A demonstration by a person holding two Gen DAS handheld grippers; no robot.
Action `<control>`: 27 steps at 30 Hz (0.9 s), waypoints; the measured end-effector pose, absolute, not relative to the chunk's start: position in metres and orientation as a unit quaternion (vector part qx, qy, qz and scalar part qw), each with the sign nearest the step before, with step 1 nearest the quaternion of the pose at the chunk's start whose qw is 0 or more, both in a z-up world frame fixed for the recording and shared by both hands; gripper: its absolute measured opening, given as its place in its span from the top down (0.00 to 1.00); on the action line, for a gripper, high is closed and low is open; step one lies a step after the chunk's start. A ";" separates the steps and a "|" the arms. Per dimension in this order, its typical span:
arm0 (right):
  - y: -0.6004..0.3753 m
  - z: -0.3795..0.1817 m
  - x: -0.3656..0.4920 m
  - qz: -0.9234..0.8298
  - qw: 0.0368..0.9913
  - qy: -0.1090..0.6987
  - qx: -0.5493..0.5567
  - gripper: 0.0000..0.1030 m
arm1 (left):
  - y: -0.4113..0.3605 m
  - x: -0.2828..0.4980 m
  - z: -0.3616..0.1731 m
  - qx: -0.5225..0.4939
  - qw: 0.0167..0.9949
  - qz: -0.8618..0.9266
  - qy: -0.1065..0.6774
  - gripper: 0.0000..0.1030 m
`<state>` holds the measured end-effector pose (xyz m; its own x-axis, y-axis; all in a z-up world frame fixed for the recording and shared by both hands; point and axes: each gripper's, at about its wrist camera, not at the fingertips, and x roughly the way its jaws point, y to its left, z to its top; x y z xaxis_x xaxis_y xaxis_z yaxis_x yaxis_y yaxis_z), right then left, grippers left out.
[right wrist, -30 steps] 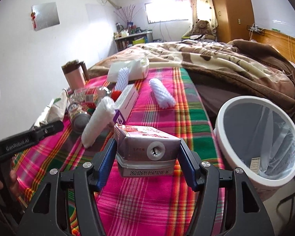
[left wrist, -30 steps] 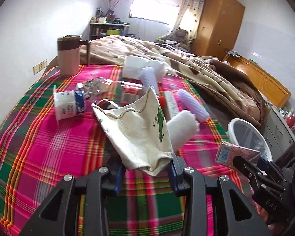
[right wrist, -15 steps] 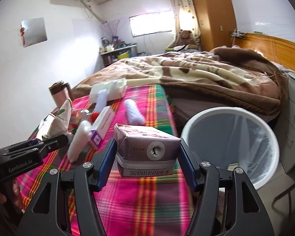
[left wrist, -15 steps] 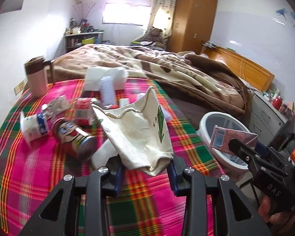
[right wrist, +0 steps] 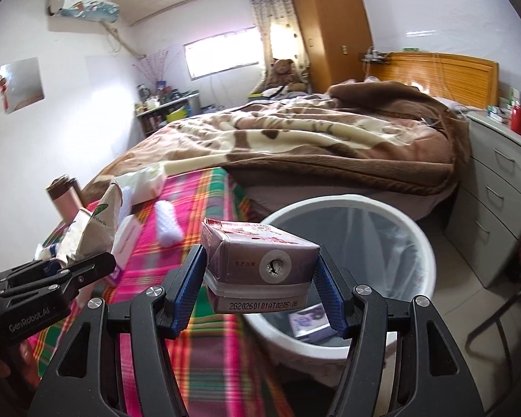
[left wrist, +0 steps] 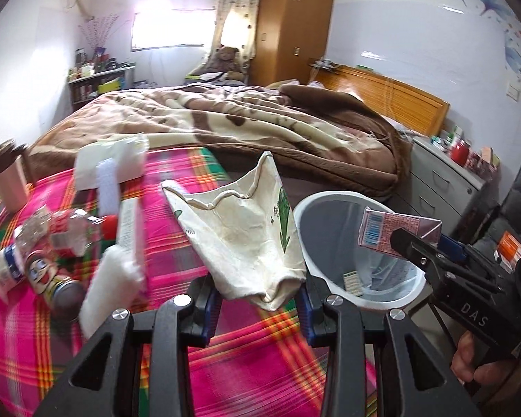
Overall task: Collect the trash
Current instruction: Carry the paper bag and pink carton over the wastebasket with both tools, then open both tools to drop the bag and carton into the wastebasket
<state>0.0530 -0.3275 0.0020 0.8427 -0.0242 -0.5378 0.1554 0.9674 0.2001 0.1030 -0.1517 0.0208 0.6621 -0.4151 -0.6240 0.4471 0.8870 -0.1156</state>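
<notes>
1. The bag (left wrist: 246, 239) in the left tool (left wrist: 258, 307) looks like creased matt paper or cloth, cream with green print.
2. The carton (right wrist: 260, 264) in the right tool (right wrist: 257, 295) is coated cardboard with a light sheen and a round foil spot.
3. The bin (right wrist: 413, 243) is smooth white plastic, with a thin, shiny film liner inside.
4. The bed cover (left wrist: 225, 365) is woven plaid cloth, matt.
5. The blanket (left wrist: 260, 128) is soft, fluffy brown and cream fleece.
6. The wardrobe (left wrist: 295, 24) and the headboard (left wrist: 392, 97) are smooth varnished wood.
7. Both tools are matt black plastic with blue pads and bright metal screws.
8. The can (left wrist: 52, 285) has a glossy printed metal side.
</notes>
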 end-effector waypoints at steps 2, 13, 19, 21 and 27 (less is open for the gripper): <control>-0.333 0.001 0.054 -0.054 0.951 0.279 0.120 0.39 | -0.163 0.105 0.019 0.028 0.907 -0.247 0.340 0.63; -0.370 -0.011 0.058 -0.105 0.939 0.299 0.133 0.39 | -0.218 0.113 0.010 0.047 0.884 -0.293 0.362 0.63; -0.381 -0.018 0.060 -0.120 0.933 0.312 0.132 0.39 | -0.242 0.116 -0.001 0.060 0.871 -0.307 0.379 0.62; -0.384 -0.020 0.061 -0.121 0.931 0.318 0.130 0.39 | -0.250 0.118 -0.006 0.064 0.867 -0.309 0.387 0.62; -0.395 -0.027 0.064 -0.130 0.926 0.330 0.130 0.39 | -0.262 0.121 -0.014 0.071 0.859 -0.313 0.398 0.62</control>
<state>0.0638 -0.3950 -0.0271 0.7489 -0.1549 -0.6443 0.3265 0.9324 0.1553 0.1209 -0.2619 -0.0136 0.4869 -0.4815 -0.7288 0.5945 0.7939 -0.1273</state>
